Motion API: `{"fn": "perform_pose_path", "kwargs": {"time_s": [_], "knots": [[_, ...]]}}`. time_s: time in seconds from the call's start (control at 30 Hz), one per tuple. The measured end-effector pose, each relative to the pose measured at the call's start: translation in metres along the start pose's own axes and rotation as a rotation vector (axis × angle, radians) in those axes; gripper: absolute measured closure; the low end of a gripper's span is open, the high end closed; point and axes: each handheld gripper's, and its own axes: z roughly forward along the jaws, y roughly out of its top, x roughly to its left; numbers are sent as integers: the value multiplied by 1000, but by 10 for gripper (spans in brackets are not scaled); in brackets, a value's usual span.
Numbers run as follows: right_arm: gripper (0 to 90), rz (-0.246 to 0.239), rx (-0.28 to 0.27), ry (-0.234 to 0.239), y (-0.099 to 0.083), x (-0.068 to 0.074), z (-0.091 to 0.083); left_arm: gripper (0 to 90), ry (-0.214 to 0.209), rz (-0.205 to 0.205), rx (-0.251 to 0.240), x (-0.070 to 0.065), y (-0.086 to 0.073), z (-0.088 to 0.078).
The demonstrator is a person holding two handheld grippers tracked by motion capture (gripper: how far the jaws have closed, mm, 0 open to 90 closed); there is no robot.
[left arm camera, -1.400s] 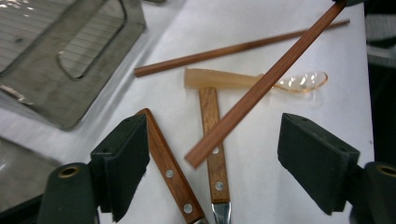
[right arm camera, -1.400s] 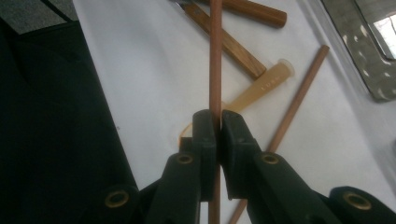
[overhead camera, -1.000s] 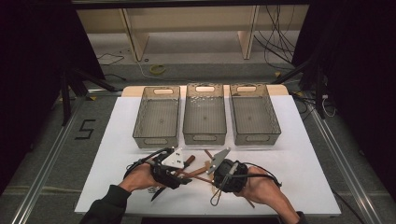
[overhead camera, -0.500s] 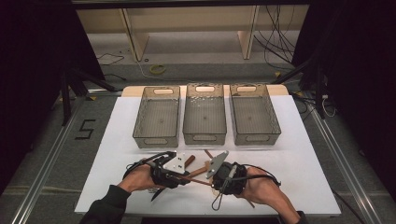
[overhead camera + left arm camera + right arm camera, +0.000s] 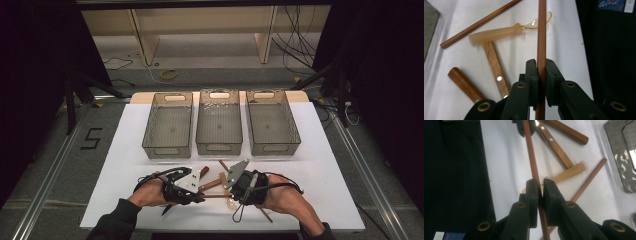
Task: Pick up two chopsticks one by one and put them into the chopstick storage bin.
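Both the left gripper (image 5: 541,75) and right gripper (image 5: 540,192) pinch one wooden chopstick (image 5: 541,37) near the table's front edge, while all three bins (image 5: 218,122) sit empty, so sorting's barely started.

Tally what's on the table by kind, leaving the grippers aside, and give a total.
Clear bins: 3
Thin wooden sticks: 2
Wooden-handled utensils, heads hidden: 2
Translucent amber spoon: 1
Total: 8
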Motion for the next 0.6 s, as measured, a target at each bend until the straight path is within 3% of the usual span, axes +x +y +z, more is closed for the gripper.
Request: {"fn": "perform_pose_path", "kwargs": {"time_s": [0.2, 0.23, 0.33, 0.37, 0.4, 0.43, 0.47, 0.5, 0.6], "knots": [[689, 51, -49, -42, -2, -7, -9, 827, 36, -48, 16, 4, -3, -2], [624, 99, -98, -52, -3, -11, -14, 827, 50, -76, 15, 6, -4, -4], [561, 141, -128, -65, -6, -14, -18, 828, 73, -103, 10, 8, -4, -6], [532, 157, -135, -71, -6, -16, -19, 828, 91, -133, 12, 10, -3, -8], [532, 157, -135, -71, -6, -16, -19, 828, 91, -133, 12, 10, -3, -8], [500, 172, -155, -79, -8, -17, -20, 827, 100, -182, 8, 13, -4, -11], [500, 172, -155, -79, -8, -17, -20, 828, 100, -182, 8, 13, -4, -11], [469, 194, -197, -80, -10, -19, -22, 828, 116, -224, -5, 15, -5, -14], [440, 217, -221, -78, -12, -20, -25, 828, 135, -251, -12, 17, -5, -17]]}}
